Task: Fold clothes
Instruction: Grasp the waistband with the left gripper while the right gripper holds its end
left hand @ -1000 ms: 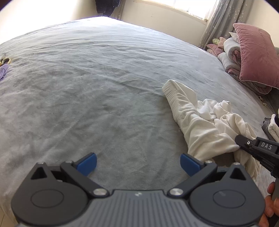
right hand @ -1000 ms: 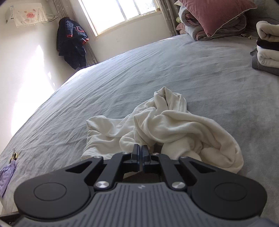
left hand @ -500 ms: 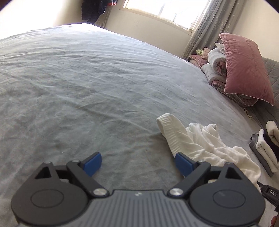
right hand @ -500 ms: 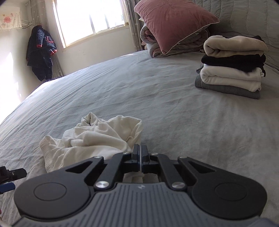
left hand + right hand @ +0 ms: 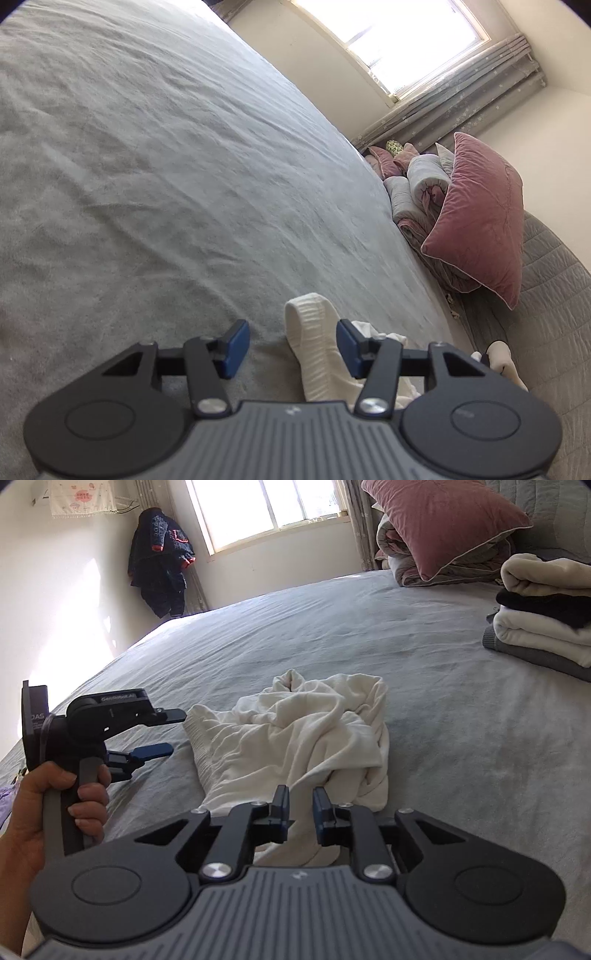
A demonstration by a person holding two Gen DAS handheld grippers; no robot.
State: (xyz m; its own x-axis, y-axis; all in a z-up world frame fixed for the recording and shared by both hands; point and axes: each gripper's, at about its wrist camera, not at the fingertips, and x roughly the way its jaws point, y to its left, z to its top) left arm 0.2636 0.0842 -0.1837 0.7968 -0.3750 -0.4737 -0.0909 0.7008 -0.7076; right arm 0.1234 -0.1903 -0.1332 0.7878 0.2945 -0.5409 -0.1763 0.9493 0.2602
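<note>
Crumpled white garment (image 5: 295,738) lies mid-bed; its ribbed cuff sits inside the closing left gripper (image 5: 291,347), jaws apart, cuff against the right pad. Right gripper (image 5: 298,812) has just been opening, jaws slightly apart over the near cloth edge. Grey bedspread (image 5: 443,738), folded stack (image 5: 543,620) far right, window (image 5: 266,506) behind.

Home bedroom. Wide bed with grey cover (image 5: 424,635), pink pillow (image 5: 439,520) on rolled quilts (image 5: 417,199) at far right, stack of folded clothes (image 5: 543,620) near it. Sunlit window (image 5: 269,509) with curtains (image 5: 461,96) on far wall, dark jacket (image 5: 159,568) hanging in far-left corner.
</note>
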